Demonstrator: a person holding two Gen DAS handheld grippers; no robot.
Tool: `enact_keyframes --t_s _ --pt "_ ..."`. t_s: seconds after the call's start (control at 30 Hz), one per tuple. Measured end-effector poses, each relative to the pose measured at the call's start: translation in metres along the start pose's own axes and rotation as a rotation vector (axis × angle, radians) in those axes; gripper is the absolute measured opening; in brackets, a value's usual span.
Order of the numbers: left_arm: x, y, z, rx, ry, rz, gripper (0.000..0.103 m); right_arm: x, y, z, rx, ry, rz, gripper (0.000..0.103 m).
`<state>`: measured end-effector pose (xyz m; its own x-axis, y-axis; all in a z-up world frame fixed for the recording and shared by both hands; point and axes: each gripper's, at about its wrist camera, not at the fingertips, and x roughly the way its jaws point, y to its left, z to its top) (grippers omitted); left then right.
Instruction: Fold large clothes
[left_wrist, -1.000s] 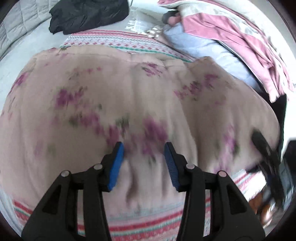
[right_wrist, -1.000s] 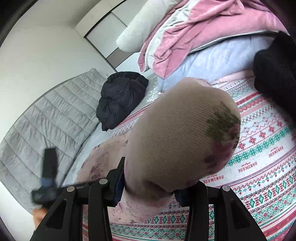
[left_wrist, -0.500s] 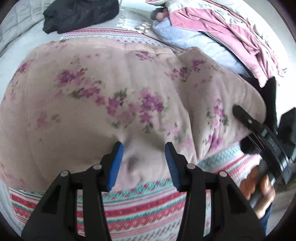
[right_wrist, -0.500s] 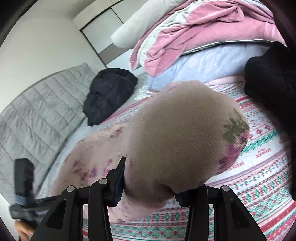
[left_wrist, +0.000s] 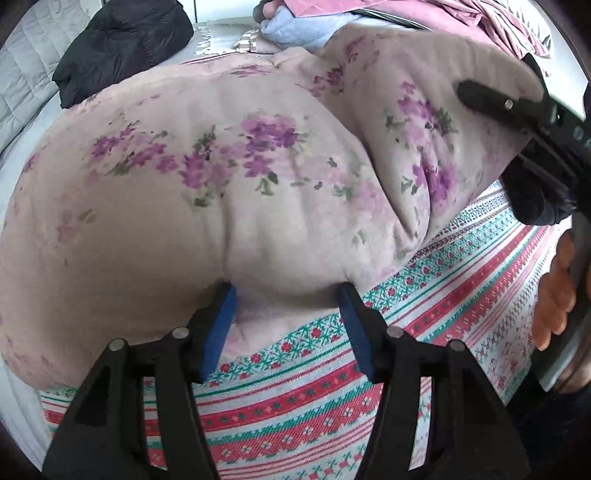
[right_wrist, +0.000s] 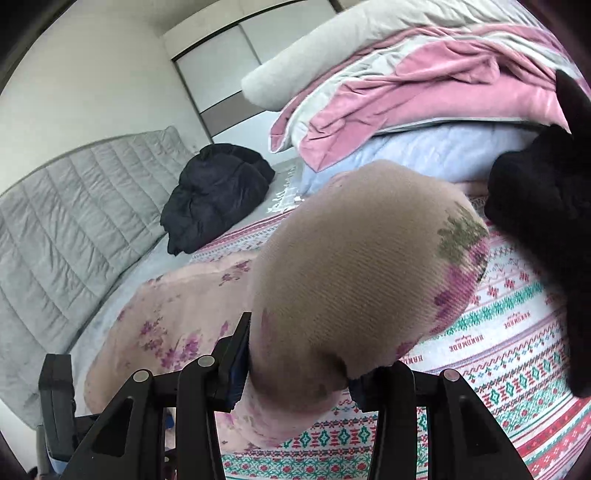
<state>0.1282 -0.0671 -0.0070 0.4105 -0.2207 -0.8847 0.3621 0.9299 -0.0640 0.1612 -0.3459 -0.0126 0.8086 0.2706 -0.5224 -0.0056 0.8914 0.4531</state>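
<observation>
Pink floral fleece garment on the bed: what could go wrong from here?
1. The right tongs clamp a thick bunch of the pink floral fleece garment; it may slip out or fold unevenly.
2. The left tongs stand open at its near edge, so that side lies unheld and may drag across the patterned striped bedspread.

I am in a home bedroom, working over a bed. A grey quilted headboard (right_wrist: 74, 206) stands against a plain white wall (right_wrist: 85, 81). A patterned red, green and white blanket (left_wrist: 461, 280) covers the mattress. Pink bedding (right_wrist: 399, 96) and a white pillow (right_wrist: 332, 51) are piled up, near a black jacket (right_wrist: 218, 195). Behind is a sliding wardrobe door (right_wrist: 221, 70).
</observation>
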Motion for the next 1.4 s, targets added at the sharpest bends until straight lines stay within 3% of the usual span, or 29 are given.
enact_keyframes --t_s 0.1,0.2,0.27,0.43,0.57,0.63,0.73,0.8,0.83,0.9,0.93,1.03,1.13,1.23,1.3,1.37,1.4 --pt "-0.025 0.023 0.005 -0.068 -0.032 -0.081 0.059 0.002 -0.03 0.003 0.133 0.024 0.039 0.04" --pt "-0.046 0.07 0.005 -0.217 -0.069 -0.145 0.059 0.0 -0.025 0.011 0.103 0.01 0.034 0.034" --pt "-0.049 0.115 0.004 -0.345 -0.061 -0.163 0.059 -0.007 0.012 0.017 -0.08 -0.04 -0.02 0.032" --pt "-0.055 0.222 -0.023 -0.678 -0.1 -0.368 0.059 -0.021 0.148 -0.001 -0.696 -0.227 -0.211 0.03" --pt "-0.052 0.269 -0.044 -0.791 -0.145 -0.43 0.059 -0.012 0.236 -0.037 -1.028 -0.304 -0.241 0.03" --pt "-0.037 0.274 -0.052 -0.817 -0.11 -0.513 0.059 -0.002 0.278 -0.068 -1.215 -0.337 -0.224 0.03" --pt "-0.039 0.284 -0.061 -0.879 -0.133 -0.618 0.059 0.014 0.316 -0.112 -1.385 -0.328 -0.172 0.03" --pt "-0.055 0.304 -0.072 -0.956 -0.204 -0.68 0.059 0.029 0.33 -0.149 -1.492 -0.295 -0.129 0.03" --pt "-0.065 0.314 -0.078 -0.981 -0.238 -0.645 0.059 0.035 0.332 -0.162 -1.517 -0.263 -0.102 0.03" --pt "-0.082 0.335 -0.094 -1.04 -0.268 -0.477 0.059 0.052 0.331 -0.188 -1.56 -0.181 -0.059 0.031" --pt "-0.085 0.341 -0.102 -1.07 -0.276 -0.439 0.059 0.061 0.329 -0.2 -1.591 -0.151 -0.058 0.031" --pt "-0.082 0.344 -0.111 -1.092 -0.263 -0.51 0.059 0.079 0.329 -0.229 -1.672 -0.177 -0.098 0.036" --pt "-0.091 0.33 -0.096 -0.998 -0.268 -0.506 0.06 0.077 0.337 -0.216 -1.592 -0.116 -0.062 0.038" --pt "-0.104 0.317 -0.089 -0.936 -0.312 -0.53 0.069 0.073 0.337 -0.205 -1.556 -0.087 -0.023 0.048" --pt "-0.108 0.307 -0.082 -0.909 -0.34 -0.532 0.076 0.067 0.331 -0.199 -1.534 -0.085 0.025 0.075" --pt "-0.104 0.291 -0.074 -0.841 -0.3 -0.509 0.078 0.054 0.328 -0.199 -1.523 -0.103 0.04 0.088" --pt "-0.098 0.287 -0.068 -0.812 -0.268 -0.497 0.078 0.047 0.325 -0.197 -1.511 -0.133 0.023 0.088"
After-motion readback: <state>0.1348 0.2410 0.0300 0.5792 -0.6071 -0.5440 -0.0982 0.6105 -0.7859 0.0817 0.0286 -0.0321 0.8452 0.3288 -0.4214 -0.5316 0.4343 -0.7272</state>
